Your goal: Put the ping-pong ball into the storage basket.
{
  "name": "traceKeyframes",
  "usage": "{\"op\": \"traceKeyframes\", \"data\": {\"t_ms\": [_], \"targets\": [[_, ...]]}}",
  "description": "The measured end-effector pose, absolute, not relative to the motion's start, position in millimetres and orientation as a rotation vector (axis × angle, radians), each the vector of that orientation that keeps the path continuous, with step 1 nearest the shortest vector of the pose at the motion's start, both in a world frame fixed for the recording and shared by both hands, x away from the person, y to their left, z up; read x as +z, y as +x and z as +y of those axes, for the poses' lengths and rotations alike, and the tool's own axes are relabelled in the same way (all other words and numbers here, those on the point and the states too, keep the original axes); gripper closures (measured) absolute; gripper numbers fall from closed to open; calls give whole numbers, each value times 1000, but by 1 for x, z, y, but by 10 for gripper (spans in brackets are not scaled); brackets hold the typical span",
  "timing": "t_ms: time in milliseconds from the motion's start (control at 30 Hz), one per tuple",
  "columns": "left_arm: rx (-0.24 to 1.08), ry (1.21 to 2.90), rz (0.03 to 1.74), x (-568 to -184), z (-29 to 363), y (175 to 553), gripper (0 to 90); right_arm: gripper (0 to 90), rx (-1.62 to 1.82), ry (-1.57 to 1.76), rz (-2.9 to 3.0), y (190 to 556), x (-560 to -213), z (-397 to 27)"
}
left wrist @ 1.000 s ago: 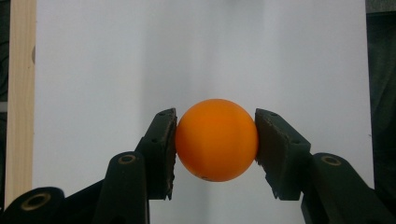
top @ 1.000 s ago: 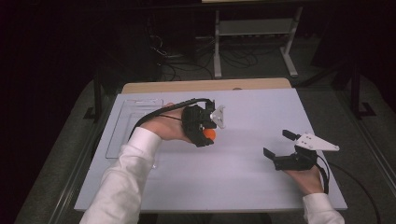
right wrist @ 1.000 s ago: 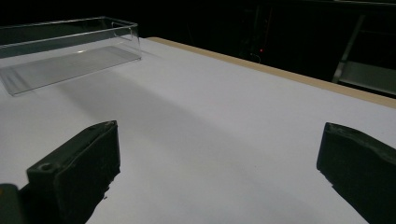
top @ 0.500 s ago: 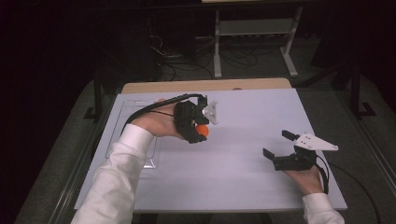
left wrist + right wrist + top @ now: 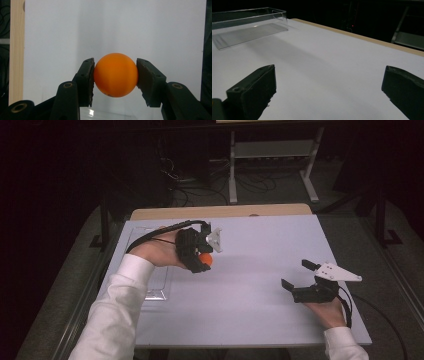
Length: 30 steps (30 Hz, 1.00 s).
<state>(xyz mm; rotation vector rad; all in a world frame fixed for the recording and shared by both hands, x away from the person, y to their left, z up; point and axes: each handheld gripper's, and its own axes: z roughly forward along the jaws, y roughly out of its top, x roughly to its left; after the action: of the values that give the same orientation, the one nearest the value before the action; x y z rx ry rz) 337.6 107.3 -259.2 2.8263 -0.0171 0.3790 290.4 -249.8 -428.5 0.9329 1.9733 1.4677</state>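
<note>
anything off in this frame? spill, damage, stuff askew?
Nothing stands out. The orange ball sits squarely between the left gripper's jaws, intact. The clear tray lies flat on the white table, empty as far as I can see. The right gripper rests open; its pads look worn at the edges.

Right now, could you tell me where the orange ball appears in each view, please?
High view: orange ball left of centre, in the left gripper.
Left gripper view: ball at centre, clamped between both jaws.
Right gripper view: not in it.
Shared landmark: the clear tray on the white table.
</note>
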Motion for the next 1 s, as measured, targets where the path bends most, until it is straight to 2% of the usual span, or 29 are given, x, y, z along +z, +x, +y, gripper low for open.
{"op": "traceKeyframes", "data": {"t_ms": [1000], "targets": [[405, 2854, 122, -265, 155, 342, 508, 0, 1463, 940, 1977, 290, -429, -249]]}}
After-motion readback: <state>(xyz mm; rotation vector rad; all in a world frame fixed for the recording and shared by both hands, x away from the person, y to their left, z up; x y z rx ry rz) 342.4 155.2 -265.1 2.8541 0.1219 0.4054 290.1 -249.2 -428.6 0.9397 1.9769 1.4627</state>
